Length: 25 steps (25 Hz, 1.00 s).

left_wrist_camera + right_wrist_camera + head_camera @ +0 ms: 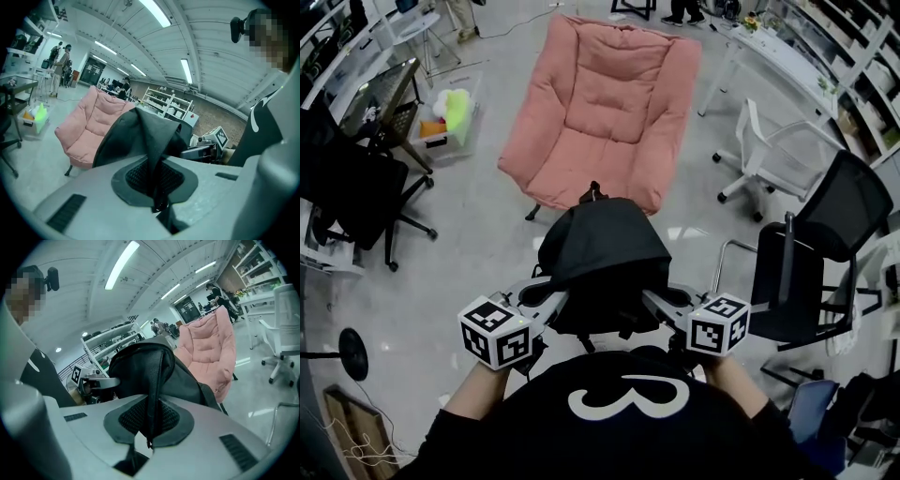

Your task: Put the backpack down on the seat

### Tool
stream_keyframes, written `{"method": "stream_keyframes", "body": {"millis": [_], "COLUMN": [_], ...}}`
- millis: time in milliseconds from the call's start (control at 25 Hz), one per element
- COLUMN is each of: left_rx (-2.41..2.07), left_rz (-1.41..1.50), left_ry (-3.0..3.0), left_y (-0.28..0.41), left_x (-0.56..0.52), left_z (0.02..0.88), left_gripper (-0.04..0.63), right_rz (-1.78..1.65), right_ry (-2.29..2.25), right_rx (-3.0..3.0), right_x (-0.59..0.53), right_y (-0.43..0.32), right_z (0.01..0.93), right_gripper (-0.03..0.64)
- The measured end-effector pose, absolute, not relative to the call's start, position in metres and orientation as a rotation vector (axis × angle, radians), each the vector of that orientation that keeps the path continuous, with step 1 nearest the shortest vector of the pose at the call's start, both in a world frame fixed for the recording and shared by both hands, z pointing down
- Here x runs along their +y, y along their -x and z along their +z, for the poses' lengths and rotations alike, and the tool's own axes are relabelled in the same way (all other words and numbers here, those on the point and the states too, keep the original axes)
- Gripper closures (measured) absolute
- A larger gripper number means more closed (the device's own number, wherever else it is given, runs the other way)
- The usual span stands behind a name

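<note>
A black backpack (600,258) hangs in the air between both grippers, just in front of the person's chest. My left gripper (555,298) is shut on a fold of the backpack (145,140) fabric at its left side. My right gripper (654,298) is shut on a fold at the right side of the backpack (150,376). The seat is a pink padded folding chair (605,108) standing on the floor ahead of the bag; the pink chair (91,126) shows behind the bag in the left gripper view and the pink chair (213,352) in the right gripper view.
A black office chair (811,244) and a white chair (769,150) stand to the right. Another black chair (352,192) and a crate of bright items (450,117) are at the left. Desks and shelves line both sides.
</note>
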<state>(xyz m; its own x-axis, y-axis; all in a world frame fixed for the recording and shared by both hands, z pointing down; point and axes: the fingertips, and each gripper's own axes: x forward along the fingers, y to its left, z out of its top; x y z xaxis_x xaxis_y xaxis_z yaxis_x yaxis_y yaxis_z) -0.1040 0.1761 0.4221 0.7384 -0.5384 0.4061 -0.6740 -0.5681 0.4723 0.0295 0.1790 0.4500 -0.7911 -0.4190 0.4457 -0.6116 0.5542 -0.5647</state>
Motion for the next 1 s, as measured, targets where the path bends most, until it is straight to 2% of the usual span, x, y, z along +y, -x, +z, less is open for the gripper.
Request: {"method": "stream_keyframes", "body": {"millis": [600, 1000], "left_rx": [-1.089, -1.108], "left_rz": [0.204, 0.236], "left_ry": [-2.236, -2.127], "left_y": [0.162, 0.181], "left_x": [0.122, 0.012], "left_z": [0.412, 0.442], "left_gripper": [0.583, 0.581], "right_rz": [1.001, 1.127], "right_ry": [-0.645, -0.592], "right_rx": [-2.552, -2.505], "right_x": [0.105, -0.007], "right_y": [0.029, 0.049], "right_z": [0.444, 0.478], "right_gripper": [0.586, 0.586]}}
